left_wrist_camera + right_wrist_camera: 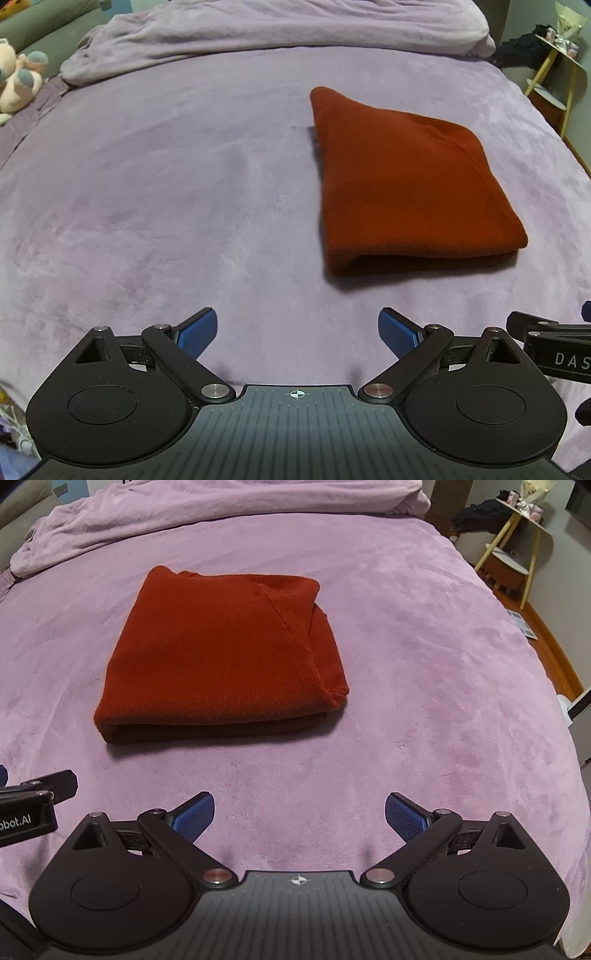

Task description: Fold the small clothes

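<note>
A rust-red knitted garment [410, 184] lies folded into a thick, roughly square pad on the purple bed cover; it also shows in the right wrist view [221, 657], with a sleeve seam running across its top. My left gripper [297, 336] is open and empty, hovering above the cover, near and to the left of the garment. My right gripper [299, 818] is open and empty, near and to the right of the garment. Neither gripper touches the cloth. Each gripper's side shows at the edge of the other's view.
The purple bed cover [166, 206] fills both views. A rumpled lilac duvet [258, 33] is heaped at the far end. A plush toy [18, 81] sits at the far left. A yellow-legged side table [517, 546] stands on the floor beyond the bed's right edge.
</note>
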Tool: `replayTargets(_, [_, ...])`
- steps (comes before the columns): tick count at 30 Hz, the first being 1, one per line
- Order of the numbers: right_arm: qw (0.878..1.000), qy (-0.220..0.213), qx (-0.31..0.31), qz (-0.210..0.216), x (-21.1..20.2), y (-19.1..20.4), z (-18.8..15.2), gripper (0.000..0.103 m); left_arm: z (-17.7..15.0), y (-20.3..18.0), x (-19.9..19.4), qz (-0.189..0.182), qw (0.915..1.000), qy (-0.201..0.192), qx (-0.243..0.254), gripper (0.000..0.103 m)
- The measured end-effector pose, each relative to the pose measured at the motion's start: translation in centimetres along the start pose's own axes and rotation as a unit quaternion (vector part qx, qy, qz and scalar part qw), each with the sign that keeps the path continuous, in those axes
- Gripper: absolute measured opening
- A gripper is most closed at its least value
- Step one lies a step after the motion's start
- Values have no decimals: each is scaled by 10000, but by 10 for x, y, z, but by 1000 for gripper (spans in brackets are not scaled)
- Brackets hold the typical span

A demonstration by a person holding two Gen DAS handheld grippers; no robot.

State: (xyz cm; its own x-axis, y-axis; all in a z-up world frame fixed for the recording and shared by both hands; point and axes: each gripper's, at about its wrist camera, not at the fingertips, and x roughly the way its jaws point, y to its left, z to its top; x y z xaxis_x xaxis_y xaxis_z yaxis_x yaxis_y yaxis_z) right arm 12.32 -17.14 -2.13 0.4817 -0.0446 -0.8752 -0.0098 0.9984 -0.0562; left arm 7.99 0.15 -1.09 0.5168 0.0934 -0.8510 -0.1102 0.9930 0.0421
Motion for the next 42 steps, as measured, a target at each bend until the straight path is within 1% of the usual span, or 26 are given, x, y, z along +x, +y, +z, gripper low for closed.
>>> replayTargets(28, [10000, -35, -9, 45, -7, 0, 2, 99, -1, -6, -1, 20, 9999, 74, 97, 98])
replayTargets(42, [10000, -37, 11, 66, -7, -1, 2, 99, -2, -7, 0, 69, 9998, 42, 163, 98])
